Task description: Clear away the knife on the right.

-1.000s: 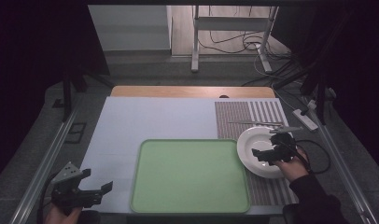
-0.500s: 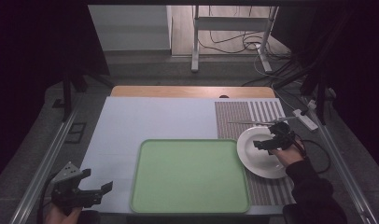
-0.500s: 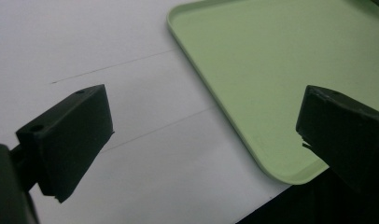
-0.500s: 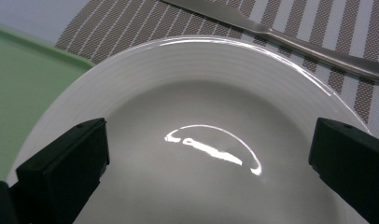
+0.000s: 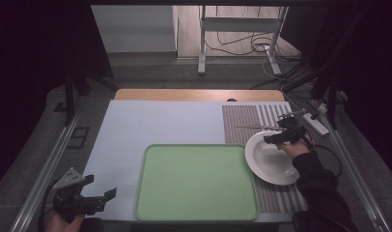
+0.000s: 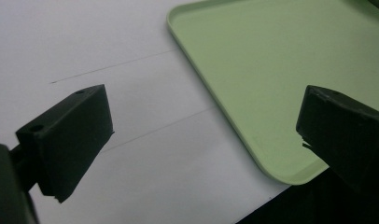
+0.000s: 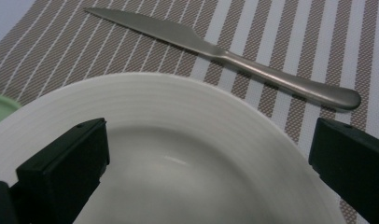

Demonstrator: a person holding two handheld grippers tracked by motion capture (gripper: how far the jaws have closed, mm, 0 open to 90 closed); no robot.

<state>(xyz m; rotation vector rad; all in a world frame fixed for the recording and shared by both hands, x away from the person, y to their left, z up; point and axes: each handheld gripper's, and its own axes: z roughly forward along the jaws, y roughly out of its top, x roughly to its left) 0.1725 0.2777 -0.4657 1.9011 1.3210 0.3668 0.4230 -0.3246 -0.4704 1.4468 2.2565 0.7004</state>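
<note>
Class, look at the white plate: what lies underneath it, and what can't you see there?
The white plate rests on the striped placemat, its left edge overlapping the green tray. The knife lies beyond it. The mat area beneath the plate is covered.

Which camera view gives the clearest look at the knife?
The right gripper view: the plain silver metal table knife lies whole on the brown striped placemat beyond the white plate. In the high view it is a thin sliver.

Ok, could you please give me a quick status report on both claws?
Right claw open above white plate, knife beyond. Left claw open, beside green tray. Nothing blocking.
</note>
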